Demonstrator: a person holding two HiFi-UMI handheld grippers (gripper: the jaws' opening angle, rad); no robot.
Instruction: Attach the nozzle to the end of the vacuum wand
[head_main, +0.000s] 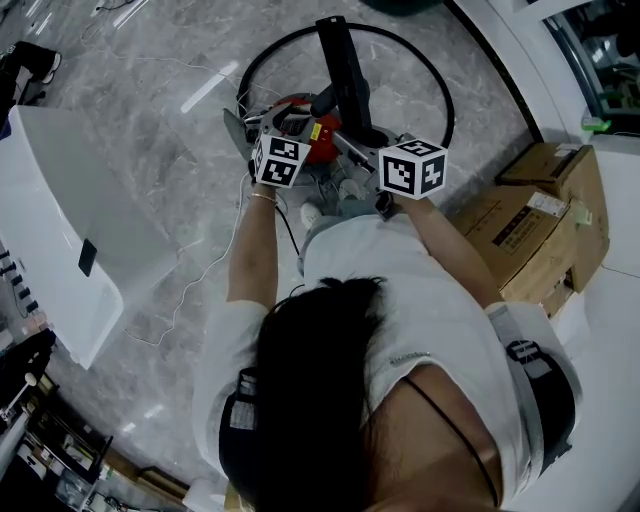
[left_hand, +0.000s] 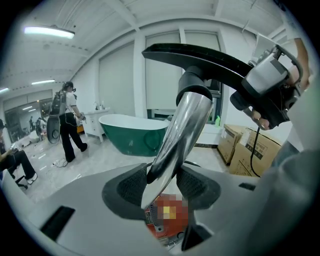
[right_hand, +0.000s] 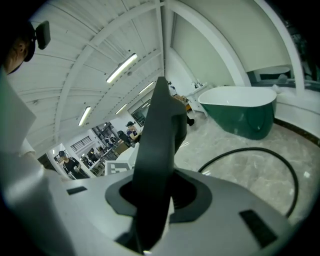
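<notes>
Left hand-held gripper (left_hand: 162, 186): I clench the chrome wand (left_hand: 186, 127) between both pads, low on its shaft.
Right hand-held gripper (right_hand: 150, 196): I clamp the dark nozzle (right_hand: 159, 150) firmly.
Nozzle: its neck meets the wand's top end; I cannot tell whether it is fully seated.
Wand: tilted, above the red vacuum body (head_main: 318, 140).
Hose (head_main: 440, 95): black loop lying on the marble floor (head_main: 150, 150).

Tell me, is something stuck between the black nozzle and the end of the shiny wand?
Nothing visible is. The left gripper holds the wand and the right gripper holds the nozzle. In the left gripper view the wand's top meets the nozzle's neck, with nothing between them.
</notes>
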